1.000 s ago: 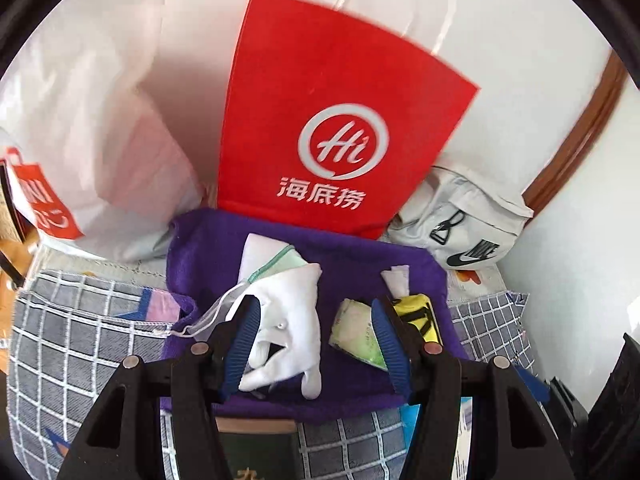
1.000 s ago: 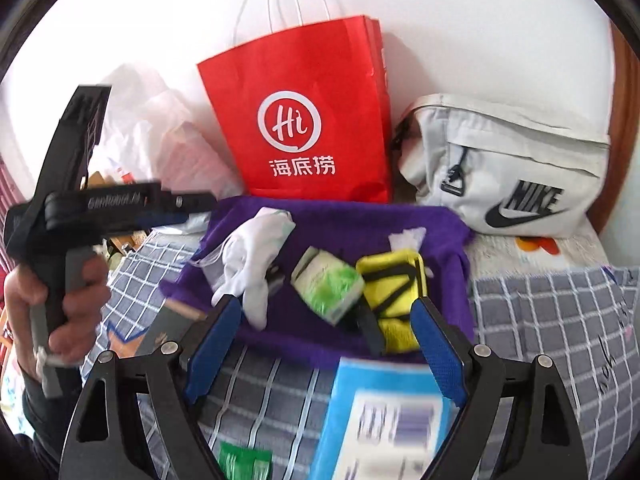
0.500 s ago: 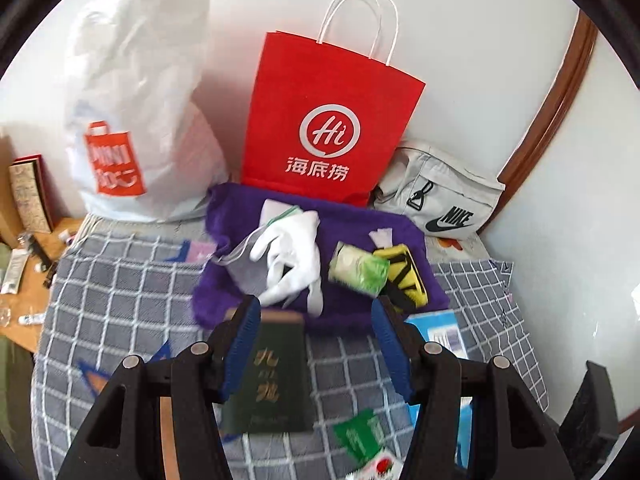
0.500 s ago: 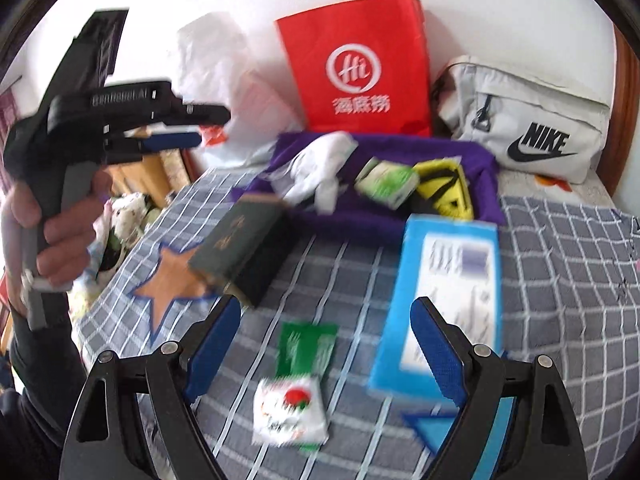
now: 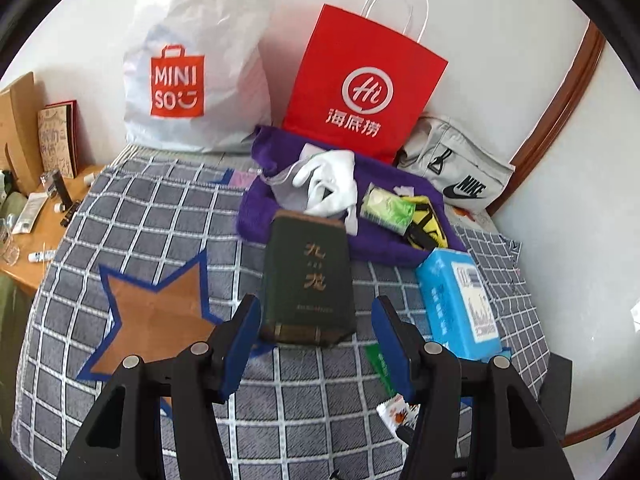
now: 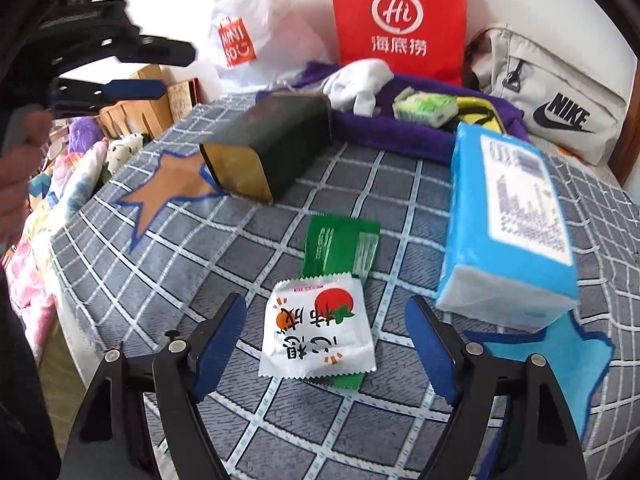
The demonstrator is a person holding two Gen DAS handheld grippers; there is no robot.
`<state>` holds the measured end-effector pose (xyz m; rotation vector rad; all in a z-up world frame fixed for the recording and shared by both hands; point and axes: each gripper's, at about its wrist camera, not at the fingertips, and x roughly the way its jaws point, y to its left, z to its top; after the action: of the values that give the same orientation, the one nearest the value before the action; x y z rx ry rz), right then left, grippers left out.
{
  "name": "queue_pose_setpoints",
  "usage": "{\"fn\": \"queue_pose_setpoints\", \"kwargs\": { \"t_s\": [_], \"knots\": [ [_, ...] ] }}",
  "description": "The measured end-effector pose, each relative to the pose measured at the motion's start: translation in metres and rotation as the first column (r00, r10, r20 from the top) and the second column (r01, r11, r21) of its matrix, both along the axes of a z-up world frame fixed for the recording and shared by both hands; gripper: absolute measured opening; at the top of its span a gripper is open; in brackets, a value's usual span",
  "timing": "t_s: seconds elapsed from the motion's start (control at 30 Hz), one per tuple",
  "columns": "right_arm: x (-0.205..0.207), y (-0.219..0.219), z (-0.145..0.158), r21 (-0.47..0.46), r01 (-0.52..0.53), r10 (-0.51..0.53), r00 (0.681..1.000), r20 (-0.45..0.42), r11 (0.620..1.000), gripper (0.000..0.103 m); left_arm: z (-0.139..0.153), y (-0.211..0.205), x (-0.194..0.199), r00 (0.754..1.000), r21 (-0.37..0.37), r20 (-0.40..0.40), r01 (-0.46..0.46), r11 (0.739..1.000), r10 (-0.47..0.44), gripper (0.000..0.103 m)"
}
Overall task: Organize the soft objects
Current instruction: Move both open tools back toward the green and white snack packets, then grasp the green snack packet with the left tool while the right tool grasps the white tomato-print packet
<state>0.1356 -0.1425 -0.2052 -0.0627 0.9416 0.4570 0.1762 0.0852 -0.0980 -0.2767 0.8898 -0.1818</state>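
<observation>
Claws (image 6: 326, 344) angled downward, spread above white sachet (image 6: 318, 326).

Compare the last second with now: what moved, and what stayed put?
Both pulled back from the purple cloth. The left hand-held gripper now faces the dark green box; the right hand-held gripper, its jaws just closing slightly, straddles the tomato sachet. Nothing was grasped; the items stayed put.

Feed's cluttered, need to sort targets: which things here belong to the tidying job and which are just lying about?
Job:
white sachet
green sachet
blue tissue pack
dark green box
purple cloth
white glove

Lying about:
red bag
Miniso bag
grey Nike bag
</observation>
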Motion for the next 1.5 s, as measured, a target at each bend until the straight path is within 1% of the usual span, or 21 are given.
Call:
{"fn": "queue_pose_setpoints", "kwargs": {
  "t_s": [0.07, 0.13, 0.2, 0.23, 0.3, 0.37, 0.5, 0.6, 0.73, 0.93, 1.13, 1.3, 1.4, 1.43, 1.5],
  "knots": [
    [0.002, 0.003, -0.009, 0.003, -0.006, 0.006, 1.0, -0.017, 1.0, 0.082, -0.007, 0.002, -0.006, 1.0, 0.01, -0.014, 0.002, 1.0, -0.002, 0.056],
    [0.004, 0.007, -0.018, -0.019, 0.005, -0.006, 1.0, -0.022, 1.0, 0.082, -0.013, 0.002, -0.01, 0.999, 0.024, -0.031, 0.008, 1.0, -0.007, 0.056],
    [0.001, 0.012, -0.021, -0.059, 0.011, -0.01, 1.0, 0.015, 0.998, 0.082, -0.017, 0.001, -0.012, 0.999, 0.034, -0.047, 0.011, 0.999, -0.009, 0.056],
    [0.0, 0.016, -0.021, -0.082, 0.008, -0.006, 1.0, 0.023, 0.997, 0.08, -0.02, 0.0, -0.012, 0.998, 0.04, -0.057, 0.012, 0.999, -0.009, 0.056],
    [-0.004, 0.019, -0.019, -0.094, -0.012, 0.016, 0.999, 0.042, 0.996, 0.058, -0.022, -0.002, -0.013, 0.998, 0.049, -0.061, 0.013, 0.999, -0.01, 0.056],
    [-0.006, 0.016, -0.016, -0.076, -0.022, 0.025, 0.999, 0.038, 0.997, 0.057, -0.023, -0.008, -0.013, 0.998, 0.059, -0.065, 0.019, 0.998, -0.015, 0.056],
    [-0.012, 0.006, -0.006, -0.045, -0.008, 0.011, 0.998, 0.064, 0.999, 0.057, -0.026, -0.023, -0.016, 0.997, 0.091, -0.071, 0.035, 0.995, -0.028, 0.056],
    [-0.019, -0.01, 0.003, -0.007, 0.012, -0.012, 0.997, 0.077, 1.0, 0.057, -0.034, -0.039, -0.015, 0.994, 0.108, -0.1, 0.058, 0.992, -0.047, 0.056],
    [-0.027, -0.032, 0.008, 0.001, 0.052, -0.052, 0.995, 0.083, 0.999, 0.057, -0.049, -0.056, -0.017, 0.988, 0.117, -0.142, 0.08, 0.99, -0.063, 0.056],
    [-0.035, -0.073, 0.0, 0.014, 0.116, -0.117, 0.992, 0.055, 0.993, 0.057, -0.07, -0.083, -0.019, 0.976, 0.124, -0.199, 0.116, 0.985, -0.09, 0.056],
    [-0.035, -0.106, -0.006, 0.055, 0.188, -0.19, 0.981, 0.041, 0.981, 0.058, -0.088, -0.112, -0.018, 0.962, 0.12, -0.243, 0.154, 0.981, -0.121, 0.056],
    [-0.033, -0.118, -0.012, 0.079, 0.203, -0.205, 0.979, 0.019, 0.976, 0.058, -0.098, -0.132, -0.016, 0.955, 0.118, -0.265, 0.169, 0.979, -0.133, 0.056],
    [-0.033, -0.119, -0.016, 0.089, 0.2, -0.201, 0.979, 0.011, 0.976, 0.058, -0.1, -0.142, -0.014, 0.957, 0.137, -0.256, 0.173, 0.975, -0.134, 0.056],
    [-0.033, -0.12, -0.017, 0.094, 0.198, -0.199, 0.98, 0.009, 0.976, 0.058, -0.1, -0.146, -0.012, 0.956, 0.13, -0.259, 0.176, 0.976, -0.138, 0.059],
    [-0.032, -0.121, -0.019, 0.103, 0.197, -0.198, 0.98, 0.003, 0.975, 0.058, -0.101, -0.15, -0.01, 0.957, 0.134, -0.257, 0.174, 0.976, -0.135, 0.062]
  ]
}}
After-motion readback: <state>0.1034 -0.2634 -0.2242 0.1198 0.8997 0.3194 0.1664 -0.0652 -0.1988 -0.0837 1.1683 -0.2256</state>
